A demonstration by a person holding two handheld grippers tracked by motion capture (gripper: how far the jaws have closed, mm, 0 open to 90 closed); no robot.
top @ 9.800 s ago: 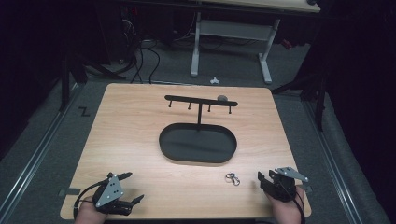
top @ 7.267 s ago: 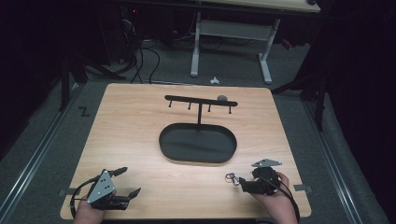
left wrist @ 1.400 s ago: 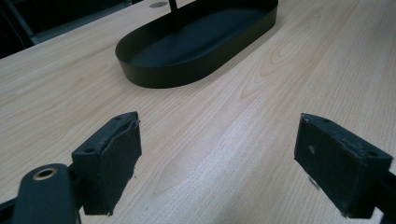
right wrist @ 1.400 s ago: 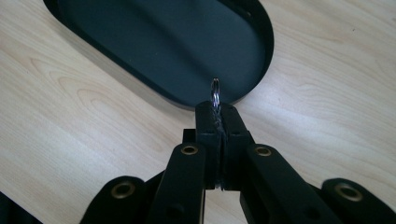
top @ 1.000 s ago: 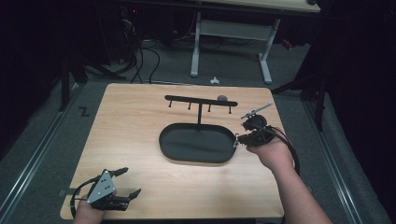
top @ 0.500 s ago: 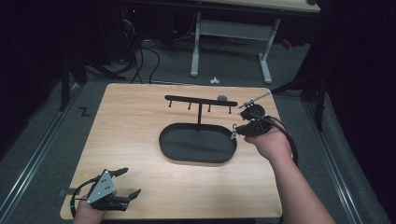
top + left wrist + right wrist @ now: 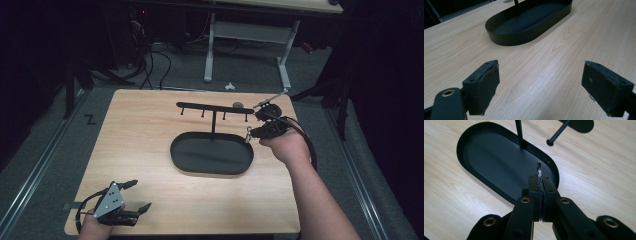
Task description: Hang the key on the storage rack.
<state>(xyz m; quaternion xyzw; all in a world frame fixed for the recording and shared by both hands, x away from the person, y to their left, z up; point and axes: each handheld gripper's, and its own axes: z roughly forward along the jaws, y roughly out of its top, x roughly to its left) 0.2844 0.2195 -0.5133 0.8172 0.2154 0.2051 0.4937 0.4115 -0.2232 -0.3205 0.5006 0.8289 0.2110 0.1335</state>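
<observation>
Metal shone on the small key ring (image 7: 539, 168), thin and silvery, pinched tight in the right gripper (image 7: 540, 185) above the black oval tray's (image 7: 471, 135) right end. Most of the ring hid between the jaws. The left gripper (image 7: 540, 86) rested wide apart near the wooden table's (image 7: 145, 130) front-left corner.

A small metal key ring (image 7: 539, 173), edge-on and upright, is pinched between the right gripper (image 7: 540, 185) jaws. It hangs over the right end of the black oval tray (image 7: 182, 159), below the hook rack (image 7: 205, 107); any attached clasp is perhaps hidden.
</observation>
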